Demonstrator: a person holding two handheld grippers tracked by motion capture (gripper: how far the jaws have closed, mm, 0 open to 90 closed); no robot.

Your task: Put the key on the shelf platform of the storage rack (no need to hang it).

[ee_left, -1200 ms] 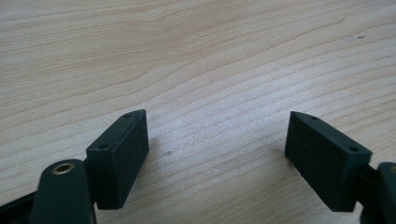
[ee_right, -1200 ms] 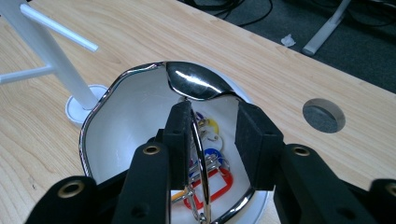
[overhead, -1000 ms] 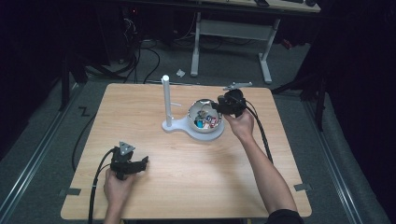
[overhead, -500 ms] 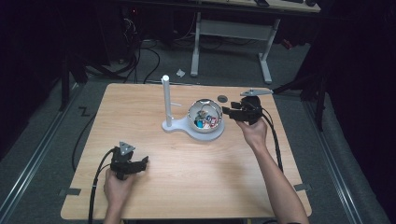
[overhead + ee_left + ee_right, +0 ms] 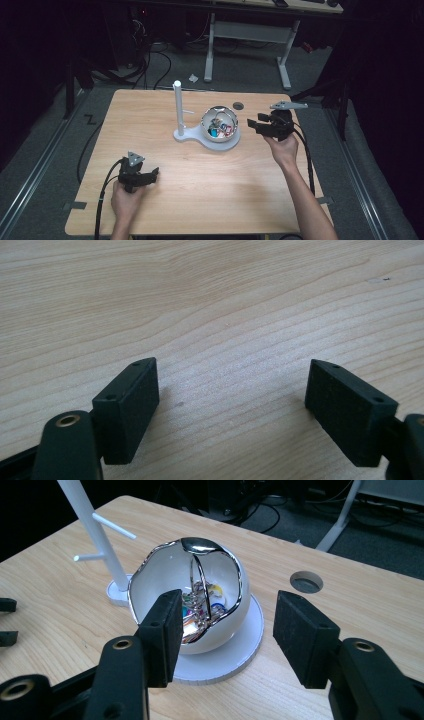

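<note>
In the high view the white bowl point(image 5: 219, 125) sits just right of centre on its round stand base point(image 5: 200, 137), with the white peg post point(image 5: 177, 107) rising at the base's left end. The right gripper point(image 5: 252, 124) hangs just to the bowl's right, apart from it, jaws pointing left at its side. The right gripper view looks over the jagged silver rim point(image 5: 187, 547) into a heap of small coloured pieces point(image 5: 205, 602) (rings or clips, perhaps; too small to tell). Its jaws have just been opening and stand wide with nothing between them, the bowl straight ahead and partly behind the left jaw. This hand is far the nearer; its forearm comes up from the lower right of the frame, wrist held level above the wooden table point(image 5: 150, 120). The left gripper point(image 5: 155, 172) rests at the lower left, well apart from the stand, jaws spread wide over bare wood point(image 5: 225, 315). Any reach into the bowl looks like the right hand's job.
</note>
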